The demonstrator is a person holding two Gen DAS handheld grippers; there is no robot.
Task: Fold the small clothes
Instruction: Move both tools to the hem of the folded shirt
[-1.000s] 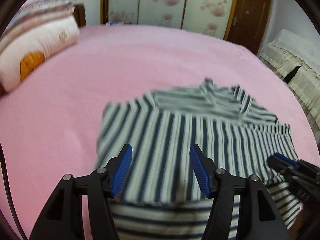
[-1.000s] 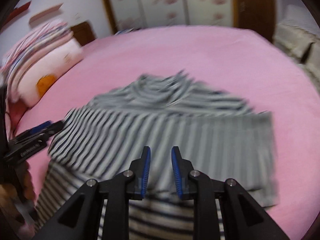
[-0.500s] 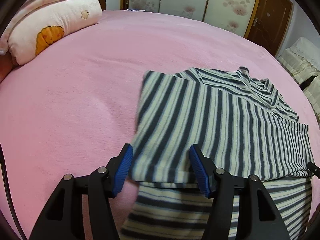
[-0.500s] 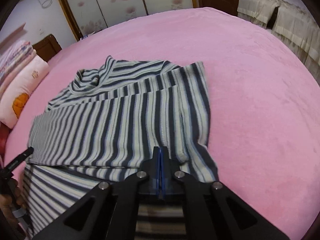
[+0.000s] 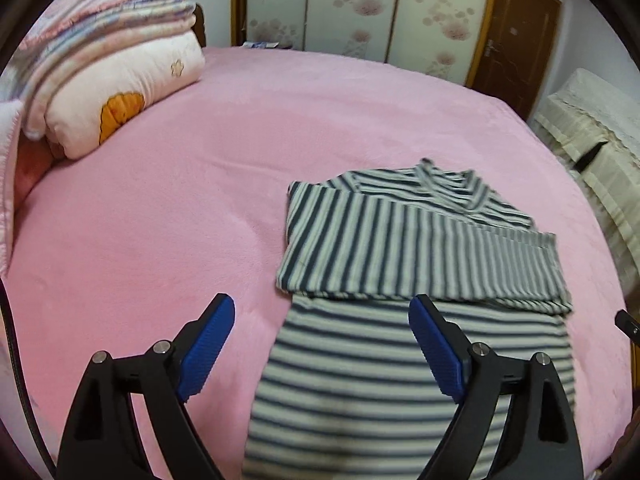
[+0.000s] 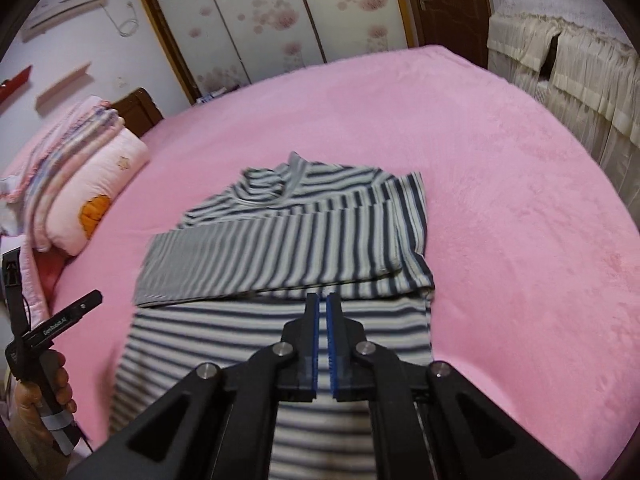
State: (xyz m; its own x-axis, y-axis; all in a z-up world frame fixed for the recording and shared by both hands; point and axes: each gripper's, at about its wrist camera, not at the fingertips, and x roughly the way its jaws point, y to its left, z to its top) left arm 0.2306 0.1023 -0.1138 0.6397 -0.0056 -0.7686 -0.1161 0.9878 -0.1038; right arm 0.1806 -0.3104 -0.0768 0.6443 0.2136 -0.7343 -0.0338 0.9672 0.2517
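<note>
Both grippers have lifted back from the striped shirt since half a second earlier, when the left fingers straddled its folded edge and the right ones were pinched flat on the cloth. Now the left gripper hangs above the bed with its blue-padded fingers spread wide and opening further, nothing pressed between them; only the shirt's lower body shows far below the gap. The right gripper is nearly shut, a thin slit between its blue pads, the jaws parting slightly with no cloth caught in them.

From the right wrist view, the shirt lies flat at the centre of the pink bed, collar toward twelve o'clock, a folded band laid crosswise over its chest and the horizontally striped body running down to six o'clock under the fingers. At eight o'clock a hand grips the handle of the other tool. Stacked quilts and a pillow sit at ten o'clock in the left wrist view, floral sliding wardrobe doors stand at twelve, and a cream covered sofa sits at two o'clock in the right wrist view.
</note>
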